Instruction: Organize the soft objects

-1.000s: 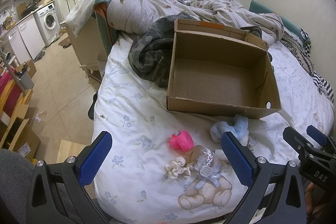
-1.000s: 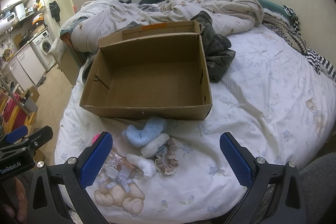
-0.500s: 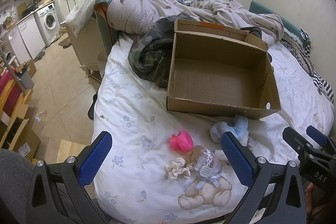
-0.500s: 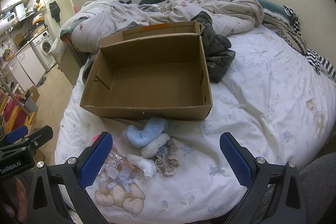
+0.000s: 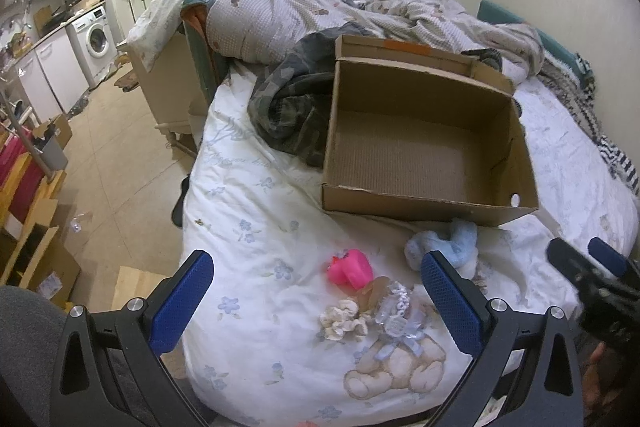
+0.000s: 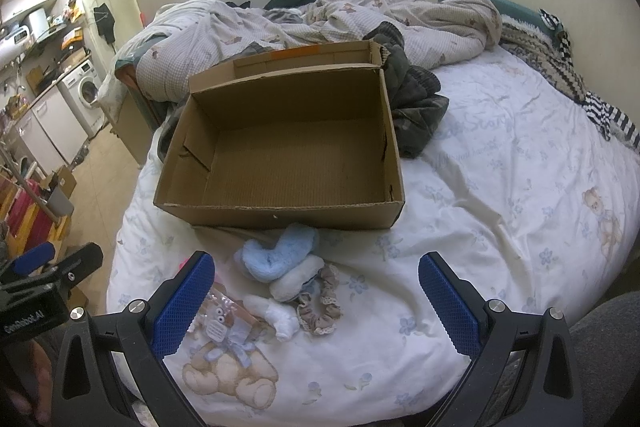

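Observation:
An empty open cardboard box sits on the bed. In front of it lie soft items: a light blue fluffy piece, a pink toy, a cream scrunchie, a clear packet with a bow, a white sock and a beige scrunchie. My left gripper is open and empty, hovering above the pink toy and the scrunchie. My right gripper is open and empty above the sock pile.
A camouflage garment lies beside the box, with a rumpled duvet behind. The bed's left edge drops to a tiled floor. A striped cloth lies at the far right. Each gripper shows in the other's view.
Both grippers have barely moved and stay open. Nothing on the bed has shifted.

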`<state>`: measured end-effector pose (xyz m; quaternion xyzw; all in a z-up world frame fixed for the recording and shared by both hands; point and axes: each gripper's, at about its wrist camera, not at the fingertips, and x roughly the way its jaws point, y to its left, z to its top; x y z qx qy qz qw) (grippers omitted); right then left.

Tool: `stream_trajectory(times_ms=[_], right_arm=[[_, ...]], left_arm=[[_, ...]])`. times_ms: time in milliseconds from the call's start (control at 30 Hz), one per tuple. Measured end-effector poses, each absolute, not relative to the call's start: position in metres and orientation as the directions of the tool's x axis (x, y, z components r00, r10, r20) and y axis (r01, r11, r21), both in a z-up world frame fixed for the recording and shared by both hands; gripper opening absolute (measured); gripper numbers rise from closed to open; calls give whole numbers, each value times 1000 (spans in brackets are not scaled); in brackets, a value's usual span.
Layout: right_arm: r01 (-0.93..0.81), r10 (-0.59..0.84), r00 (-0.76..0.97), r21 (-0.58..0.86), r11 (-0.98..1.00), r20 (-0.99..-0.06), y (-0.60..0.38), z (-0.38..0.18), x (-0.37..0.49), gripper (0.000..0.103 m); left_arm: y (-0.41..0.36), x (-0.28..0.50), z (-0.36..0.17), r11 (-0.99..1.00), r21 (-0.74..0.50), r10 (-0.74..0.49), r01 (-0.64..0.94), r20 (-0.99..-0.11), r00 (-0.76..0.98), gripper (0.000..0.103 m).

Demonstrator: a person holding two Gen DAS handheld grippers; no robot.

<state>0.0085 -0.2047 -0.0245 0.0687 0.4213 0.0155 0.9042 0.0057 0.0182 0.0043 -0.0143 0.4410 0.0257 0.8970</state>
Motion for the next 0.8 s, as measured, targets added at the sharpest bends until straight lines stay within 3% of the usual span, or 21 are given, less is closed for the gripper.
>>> stream_trajectory(times_ms=[200, 433, 533, 633, 800], right_arm=[[-11, 276, 539, 320, 947, -796, -211, -14, 36, 103], [-3, 482, 314, 507, 862, -818, -189, -51, 62, 103], [27, 528, 226, 547, 837, -818, -169, -77, 69, 89], [105, 532, 161, 550, 828, -831, -157, -111, 74, 88], [265, 506, 107, 515, 815, -856, -149, -158, 77, 77]], left_arm=[[36, 24, 13, 994, 21, 81, -108, -810, 581, 103], [44, 47, 9, 994, 28, 78, -102, -845, 529, 103], [46, 55, -2, 994, 21, 70, -105, -868, 492, 103], [48, 57, -15, 993, -2, 52, -118, -890, 453, 102], [55, 60, -28, 988, -36, 30, -147, -906, 422, 102]])
